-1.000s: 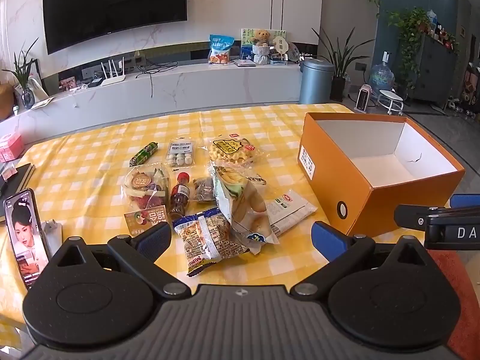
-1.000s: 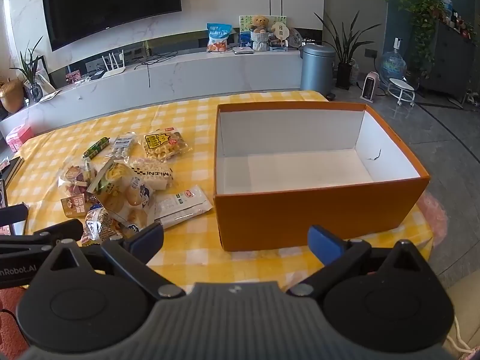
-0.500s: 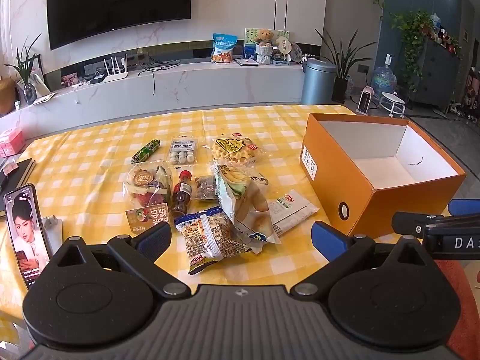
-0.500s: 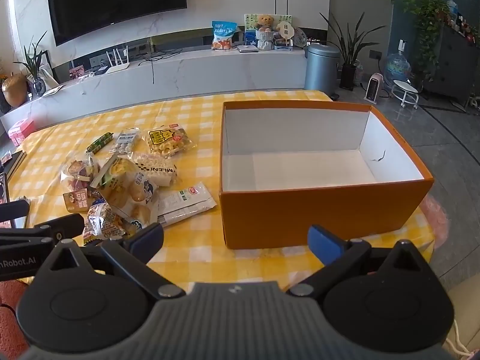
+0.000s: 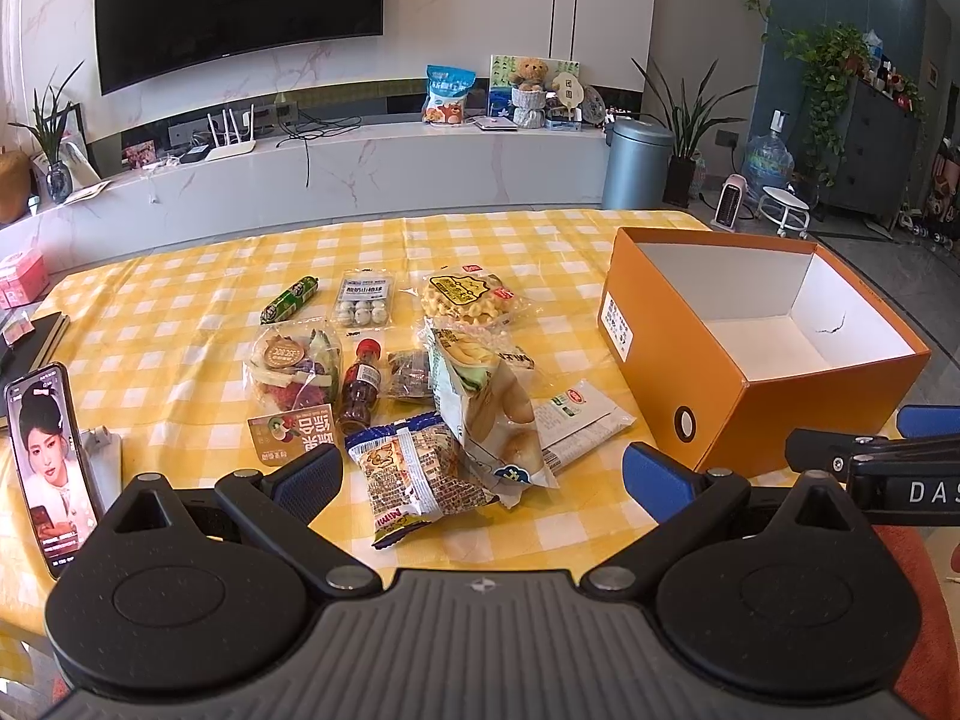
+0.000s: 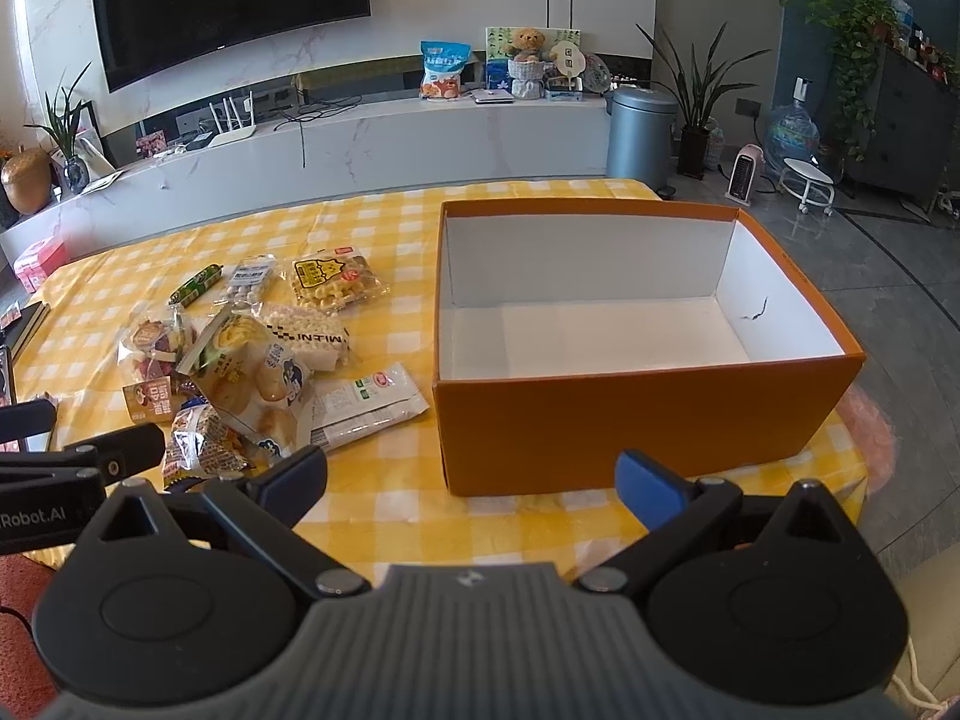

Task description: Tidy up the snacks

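Several snack packets lie in a pile on the yellow checked tablecloth (image 5: 180,324): a peanut bag (image 5: 414,474), a bread bag (image 5: 486,402), a white packet (image 5: 576,420), a waffle pack (image 5: 465,297), a small bottle (image 5: 360,387) and a green sausage (image 5: 288,299). An open orange box (image 5: 750,384) with an empty white inside stands to their right; it fills the right wrist view (image 6: 636,420). My left gripper (image 5: 480,474) is open and empty just short of the peanut bag. My right gripper (image 6: 471,474) is open and empty before the box's near wall.
A phone (image 5: 51,468) stands propped at the table's left near edge, with books (image 5: 36,336) behind it. The right gripper's body (image 5: 888,468) shows at the left view's right edge. A TV console (image 5: 360,174) and bin (image 5: 636,162) stand beyond the table.
Both grippers have drifted slightly; the views shifted a little, with the snacks and box sitting slightly lower in frame. Nothing on the table moved. Both grippers stay open.
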{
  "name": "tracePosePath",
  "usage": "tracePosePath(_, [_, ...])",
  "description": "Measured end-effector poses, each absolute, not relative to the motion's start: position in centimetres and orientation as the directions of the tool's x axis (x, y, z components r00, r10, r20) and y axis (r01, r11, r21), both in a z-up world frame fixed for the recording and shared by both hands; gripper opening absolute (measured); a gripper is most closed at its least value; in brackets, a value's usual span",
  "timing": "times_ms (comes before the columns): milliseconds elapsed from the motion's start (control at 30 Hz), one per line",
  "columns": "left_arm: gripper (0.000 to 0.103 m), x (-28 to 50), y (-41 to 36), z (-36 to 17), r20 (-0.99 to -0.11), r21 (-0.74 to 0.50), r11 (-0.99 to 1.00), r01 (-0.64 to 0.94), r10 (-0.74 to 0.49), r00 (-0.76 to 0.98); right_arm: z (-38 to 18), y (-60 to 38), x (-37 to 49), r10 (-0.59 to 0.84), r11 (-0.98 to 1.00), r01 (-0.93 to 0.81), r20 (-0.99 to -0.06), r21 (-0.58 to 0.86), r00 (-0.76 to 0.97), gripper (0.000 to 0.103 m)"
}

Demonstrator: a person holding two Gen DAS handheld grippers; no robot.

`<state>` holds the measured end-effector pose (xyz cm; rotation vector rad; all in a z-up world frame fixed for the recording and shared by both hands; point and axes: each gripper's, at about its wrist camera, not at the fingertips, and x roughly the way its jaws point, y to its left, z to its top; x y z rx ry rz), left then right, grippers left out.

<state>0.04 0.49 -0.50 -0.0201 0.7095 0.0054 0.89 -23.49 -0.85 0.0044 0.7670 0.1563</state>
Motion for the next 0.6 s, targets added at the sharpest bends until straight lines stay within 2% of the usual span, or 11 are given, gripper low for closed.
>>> tracePosePath(600, [0.103, 0.36, -0.33, 0.02, -0.646, -0.023, 1.0, -0.01, -0.007, 0.763, -0.72, -23.53, 0.71, 0.125, 0.99, -0.133, -0.674, 0.041, 0.728, 0.1])
